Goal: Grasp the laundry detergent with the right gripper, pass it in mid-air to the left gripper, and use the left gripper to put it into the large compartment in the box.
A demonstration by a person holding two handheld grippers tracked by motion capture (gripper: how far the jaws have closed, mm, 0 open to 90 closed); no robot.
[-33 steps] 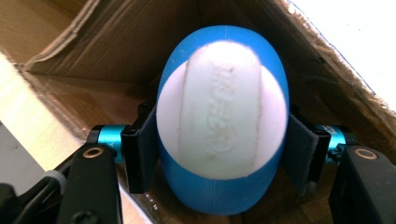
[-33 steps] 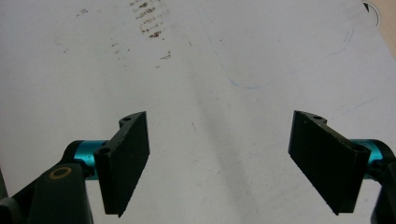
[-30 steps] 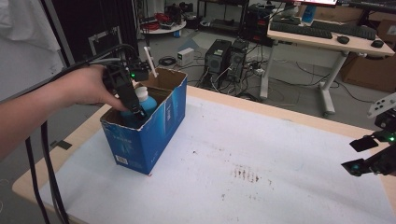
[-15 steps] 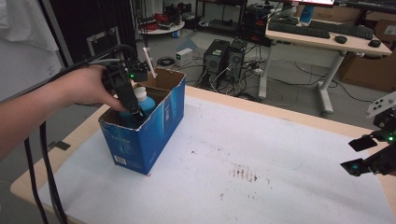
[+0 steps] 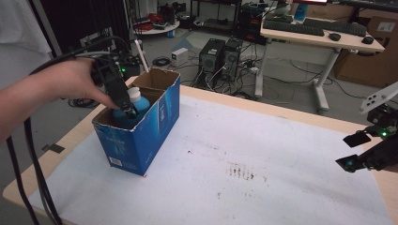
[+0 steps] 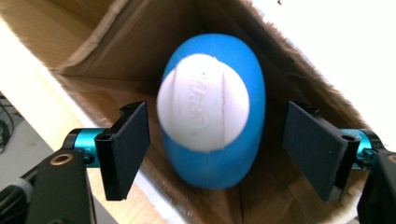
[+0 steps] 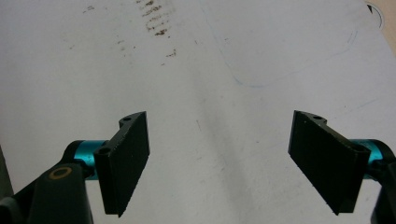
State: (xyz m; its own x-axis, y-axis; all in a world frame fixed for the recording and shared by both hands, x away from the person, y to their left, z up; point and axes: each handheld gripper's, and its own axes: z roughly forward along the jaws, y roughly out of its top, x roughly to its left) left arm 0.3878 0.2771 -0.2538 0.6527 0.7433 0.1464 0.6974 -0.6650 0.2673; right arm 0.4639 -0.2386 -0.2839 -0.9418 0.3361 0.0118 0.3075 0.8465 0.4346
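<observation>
Blue bottle (image 6: 215, 140) with white cap (image 6: 202, 101) — standing upright inside the blue cardboard box (image 5: 151, 126) near the table's (image 5: 281, 187) left edge, set there so the box walls keep it from tipping. My left gripper (image 6: 215, 151) hangs over it, jaws just opened, pads clear of the bottle on both sides — nothing held. My right gripper (image 7: 219, 161) waits well apart over the bare white table top, jaws wide, empty.
</observation>
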